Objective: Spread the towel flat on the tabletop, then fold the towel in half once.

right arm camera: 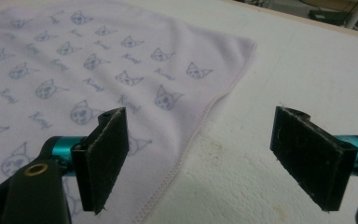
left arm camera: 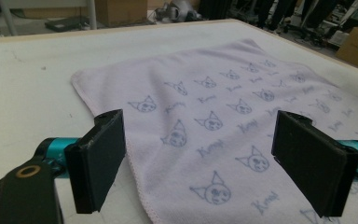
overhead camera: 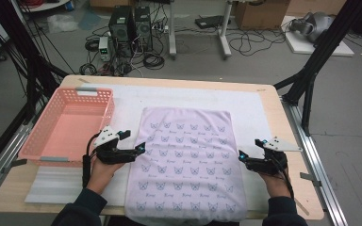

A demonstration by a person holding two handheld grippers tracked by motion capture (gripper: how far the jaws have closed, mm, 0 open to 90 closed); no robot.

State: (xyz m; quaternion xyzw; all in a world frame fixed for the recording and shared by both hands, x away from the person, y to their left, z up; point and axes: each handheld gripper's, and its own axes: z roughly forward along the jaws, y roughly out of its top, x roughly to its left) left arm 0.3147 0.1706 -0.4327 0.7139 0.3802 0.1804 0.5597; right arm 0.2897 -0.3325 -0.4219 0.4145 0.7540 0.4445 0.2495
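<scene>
Pink basket (overhead camera: 66, 123) at left of frame, on the surface (overhead camera: 268, 101), beside the towel. Left hand-held gripper (overhead camera: 139, 149) at lower left of centre, jaws spread wide, straddling the towel's left edge, nothing pinched. Lilac towel (overhead camera: 186, 160) with cat-face print lying flat at centre, near edge hanging over the front of the surface. Right hand-held gripper (overhead camera: 243, 158) at lower right, jaws spread wide, astride the towel's right edge, nothing pinched. Both pads clear of the cloth in the gripper views.
</scene>
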